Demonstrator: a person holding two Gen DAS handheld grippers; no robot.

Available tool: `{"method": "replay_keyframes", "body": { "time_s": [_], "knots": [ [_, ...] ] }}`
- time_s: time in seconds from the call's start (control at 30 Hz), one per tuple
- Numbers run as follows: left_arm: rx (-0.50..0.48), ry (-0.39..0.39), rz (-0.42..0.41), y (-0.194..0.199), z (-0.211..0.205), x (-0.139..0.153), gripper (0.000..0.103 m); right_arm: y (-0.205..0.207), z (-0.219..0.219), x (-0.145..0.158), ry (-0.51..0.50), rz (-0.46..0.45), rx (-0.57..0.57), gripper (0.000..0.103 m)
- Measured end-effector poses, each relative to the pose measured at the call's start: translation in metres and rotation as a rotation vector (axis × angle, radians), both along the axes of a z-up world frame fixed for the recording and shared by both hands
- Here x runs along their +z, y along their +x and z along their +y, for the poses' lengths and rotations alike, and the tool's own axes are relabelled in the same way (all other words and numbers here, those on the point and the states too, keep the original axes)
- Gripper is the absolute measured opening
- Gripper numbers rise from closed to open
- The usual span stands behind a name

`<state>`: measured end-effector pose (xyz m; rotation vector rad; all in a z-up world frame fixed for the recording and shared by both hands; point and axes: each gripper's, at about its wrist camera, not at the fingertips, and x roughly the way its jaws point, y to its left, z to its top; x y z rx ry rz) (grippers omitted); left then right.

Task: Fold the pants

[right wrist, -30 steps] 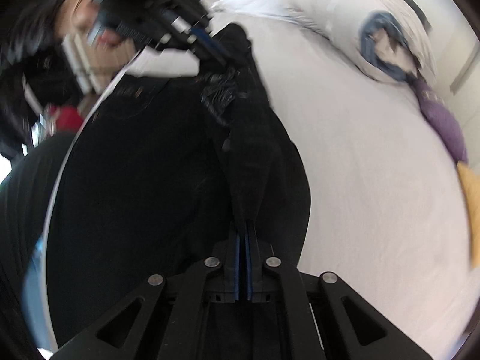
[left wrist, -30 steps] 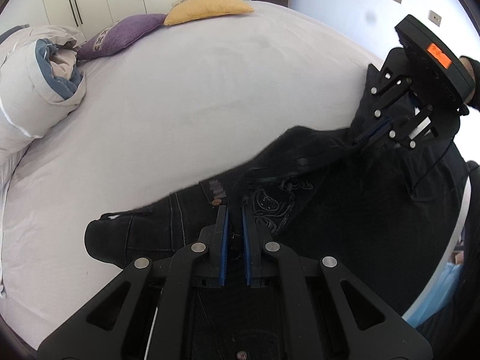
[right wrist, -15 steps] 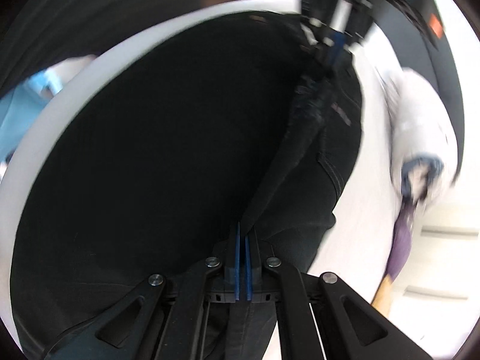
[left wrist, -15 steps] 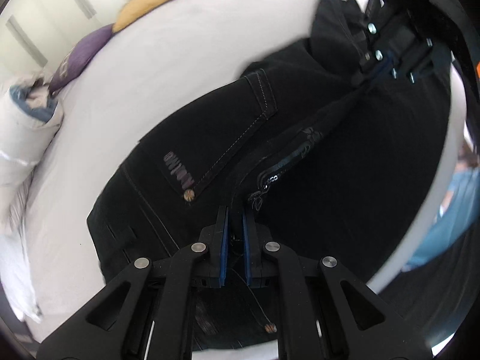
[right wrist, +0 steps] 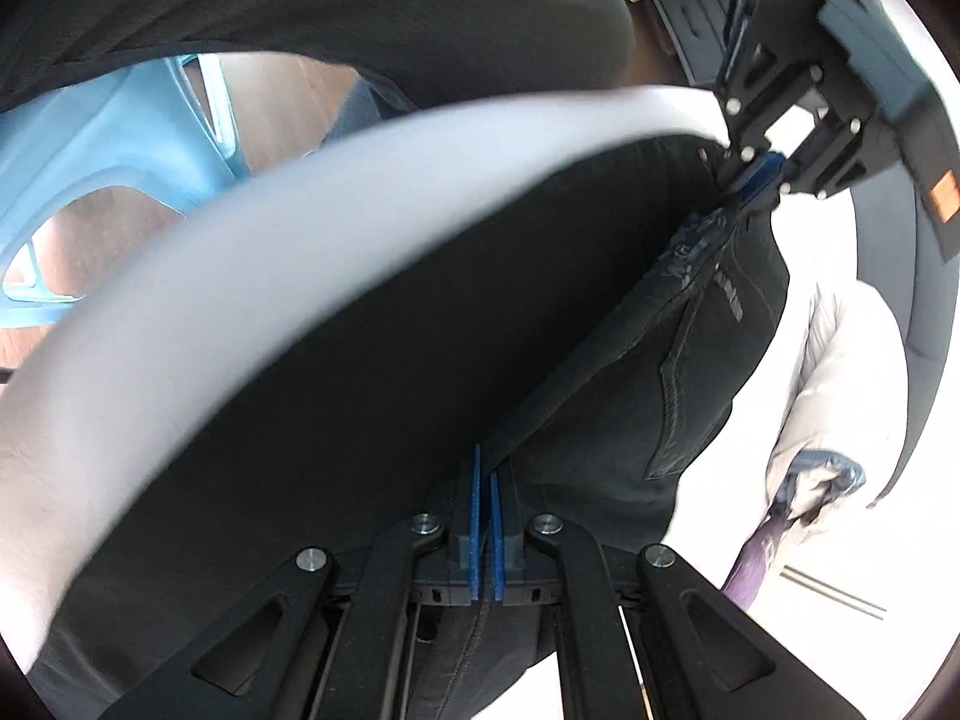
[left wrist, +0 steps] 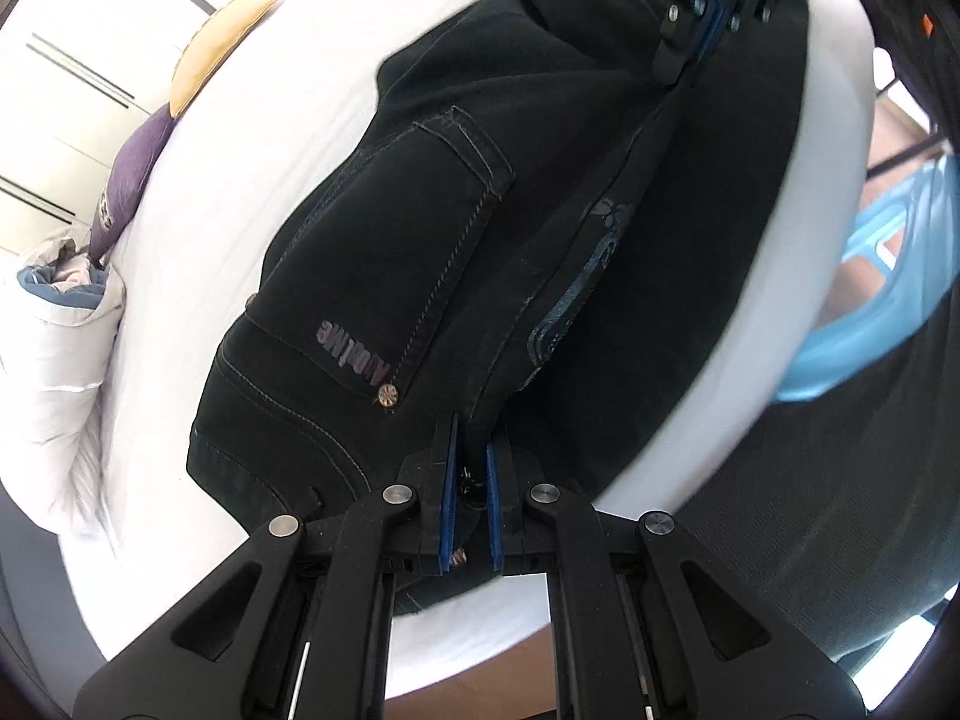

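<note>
Left wrist view: white bed (left wrist: pixel 252 138), purple pillow (left wrist: pixel 129 180), possibly wardrobe behind; both claws clamped on black pants (left wrist: pixel 420 240).

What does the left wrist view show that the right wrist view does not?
Only the left wrist view shows the flat yellow cushion and the lettered patch by the pocket's metal rivet. Only the right wrist view shows the other tool's orange sticker. Both show the black denim pants on the white bed, each hand-held gripper, left and right, shut on fabric, the purple cushion and the light blue plastic stool.
</note>
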<state>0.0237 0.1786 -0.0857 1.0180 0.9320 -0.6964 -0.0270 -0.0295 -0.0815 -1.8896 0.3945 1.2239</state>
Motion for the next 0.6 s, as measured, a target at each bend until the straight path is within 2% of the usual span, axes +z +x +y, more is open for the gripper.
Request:
{"method": "replay_keyframes", "body": {
  "time_s": [0.1,0.27,0.47,0.6],
  "knots": [
    [0.001,0.030,-0.011,-0.001,0.004,-0.010,0.007,-0.002,0.012,0.001,-0.001,0.001,0.012,0.003],
    [0.036,0.004,-0.010,0.006,0.017,-0.012,0.007,-0.021,0.025,-0.008,-0.014,-0.007,0.022,0.003],
    [0.017,0.035,-0.049,0.013,0.019,-0.013,0.007,-0.049,0.035,-0.007,0.000,-0.016,-0.008,0.003],
    [0.017,0.043,-0.056,0.016,0.017,-0.013,0.007,-0.052,0.042,-0.004,0.009,-0.019,-0.022,0.003]
  ]
}}
